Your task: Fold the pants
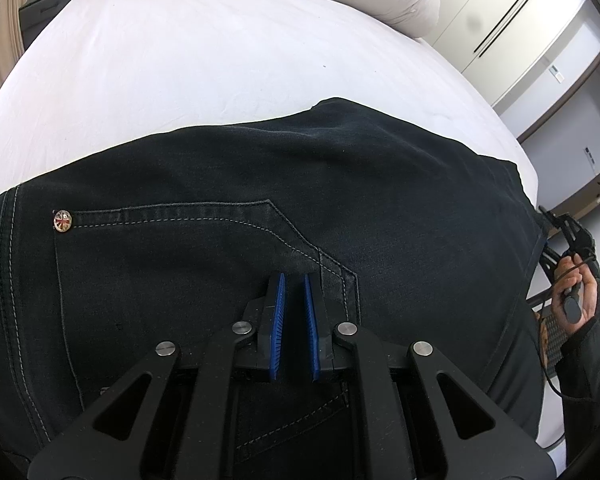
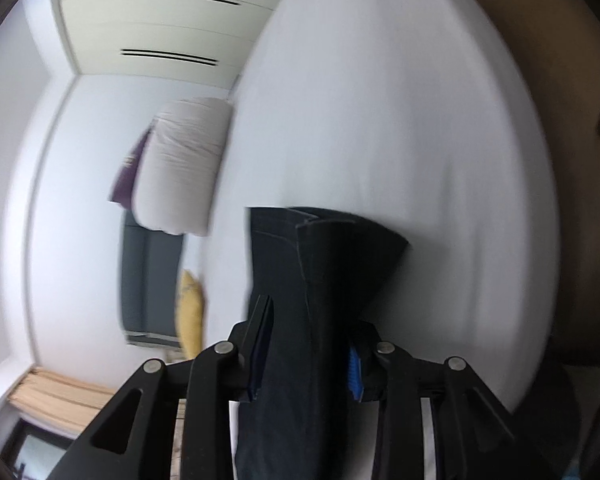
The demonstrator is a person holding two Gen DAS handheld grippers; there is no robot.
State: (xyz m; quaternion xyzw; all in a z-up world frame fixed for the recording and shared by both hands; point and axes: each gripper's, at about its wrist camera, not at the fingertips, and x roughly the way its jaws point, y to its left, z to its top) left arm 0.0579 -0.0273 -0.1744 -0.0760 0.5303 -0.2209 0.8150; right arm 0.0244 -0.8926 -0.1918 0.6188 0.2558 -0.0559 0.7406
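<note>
At the left, the left claw (image 1: 294,280) hovers low over the pants (image 1: 228,184), its blue pads (image 1: 279,320) a narrow gap apart with nothing between them; whether the tips touch the denim I cannot tell. The pants lie spread across the near part of the bed (image 1: 172,64), seat side up, a back pocket (image 1: 188,256) with its small rivet (image 1: 63,220) showing just left of the claw.

Off to the right, at the bed's edge, the person's right hand (image 1: 576,292) grips the other tool. In its own blurred view the right claw (image 2: 306,332) is closed on a thick bundle of the pants (image 2: 300,264), which runs forward between the fingers, the far end lying against the sheet.

The step looks like carrying that held part over to make a fold. To do it well, I'd judge the left claw should press the seat flat as an anchor while the right one keeps all layers pinched, lifts enough to clear the bed, and lays the edges square.
</note>
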